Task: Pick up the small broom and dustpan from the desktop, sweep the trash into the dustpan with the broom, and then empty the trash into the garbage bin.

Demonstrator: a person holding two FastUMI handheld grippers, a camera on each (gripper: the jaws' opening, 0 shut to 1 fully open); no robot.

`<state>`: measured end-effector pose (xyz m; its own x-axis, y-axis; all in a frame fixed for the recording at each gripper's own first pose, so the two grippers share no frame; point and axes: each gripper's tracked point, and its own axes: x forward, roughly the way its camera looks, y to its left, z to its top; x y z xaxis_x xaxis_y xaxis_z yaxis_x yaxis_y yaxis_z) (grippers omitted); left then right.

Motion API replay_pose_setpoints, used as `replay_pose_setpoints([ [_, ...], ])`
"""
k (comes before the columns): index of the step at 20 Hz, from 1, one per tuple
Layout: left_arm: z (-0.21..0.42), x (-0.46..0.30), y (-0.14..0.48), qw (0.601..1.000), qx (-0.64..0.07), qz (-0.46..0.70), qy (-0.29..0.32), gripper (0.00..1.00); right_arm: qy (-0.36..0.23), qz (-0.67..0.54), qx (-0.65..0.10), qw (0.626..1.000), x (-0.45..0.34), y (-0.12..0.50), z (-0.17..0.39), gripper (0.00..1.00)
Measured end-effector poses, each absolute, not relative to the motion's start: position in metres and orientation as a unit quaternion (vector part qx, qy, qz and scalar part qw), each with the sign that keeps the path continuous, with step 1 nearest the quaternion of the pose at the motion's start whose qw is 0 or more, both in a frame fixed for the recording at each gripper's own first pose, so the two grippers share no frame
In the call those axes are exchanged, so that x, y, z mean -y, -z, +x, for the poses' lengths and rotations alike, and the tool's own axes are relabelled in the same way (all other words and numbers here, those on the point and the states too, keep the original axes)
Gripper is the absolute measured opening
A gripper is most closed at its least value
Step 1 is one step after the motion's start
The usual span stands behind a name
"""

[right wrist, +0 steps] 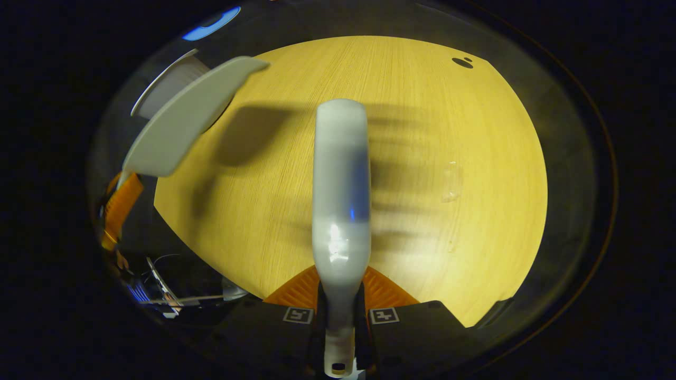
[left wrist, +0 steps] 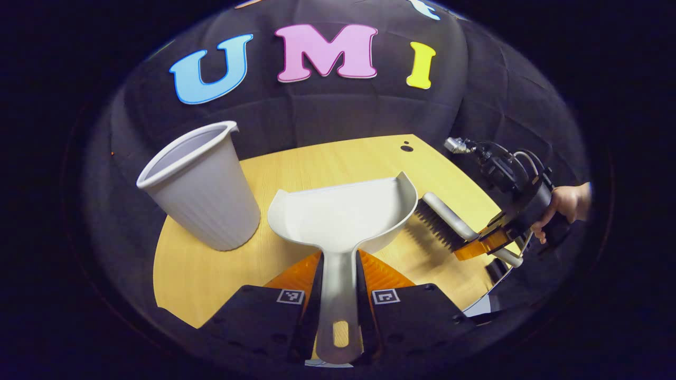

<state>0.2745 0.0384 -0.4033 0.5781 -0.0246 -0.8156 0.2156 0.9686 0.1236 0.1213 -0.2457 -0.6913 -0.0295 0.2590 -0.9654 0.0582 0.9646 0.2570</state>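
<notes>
The left hand-held gripper clamps the dustpan by its handle, pan raised over the worktop beside the garbage bin. The right hand-held gripper grips the broom, bristles just right of the dustpan.

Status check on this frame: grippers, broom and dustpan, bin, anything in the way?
Left gripper shut on dustpan handle, pan looks empty. Right gripper shut on broom handle, bristles beside pan's lip. Garbage bin upright beside dustpan. Desktop: nothing blocking.
</notes>
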Motion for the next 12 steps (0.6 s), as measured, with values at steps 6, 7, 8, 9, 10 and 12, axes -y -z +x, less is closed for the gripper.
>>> replay_pose_setpoints([
  [6,0.272,-0.046,0.445,0.860,-0.501,0.099,0.001,0.30,-0.054,0.110,-0.747,0.653,0.211,0.736,0.129,0.24],
  [7,0.272,-0.045,0.445,0.859,-0.500,0.110,-0.002,0.30,-0.051,0.107,-0.747,0.655,0.210,0.739,0.131,0.21],
  [8,0.271,-0.043,0.446,0.856,-0.503,0.120,0.000,0.31,-0.047,0.110,-0.745,0.656,0.208,0.741,0.130,0.24],
  [9,0.270,-0.040,0.447,0.855,-0.504,0.125,0.001,0.31,-0.041,0.116,-0.747,0.653,0.207,0.742,0.131,0.24],
  [10,0.269,-0.035,0.448,0.852,-0.509,0.124,0.001,0.30,-0.034,0.122,-0.750,0.649,0.206,0.740,0.132,0.24],
  [12,0.259,-0.028,0.456,0.832,-0.543,0.115,-0.004,0.30,-0.020,0.140,-0.750,0.646,0.200,0.737,0.136,0.26],
])
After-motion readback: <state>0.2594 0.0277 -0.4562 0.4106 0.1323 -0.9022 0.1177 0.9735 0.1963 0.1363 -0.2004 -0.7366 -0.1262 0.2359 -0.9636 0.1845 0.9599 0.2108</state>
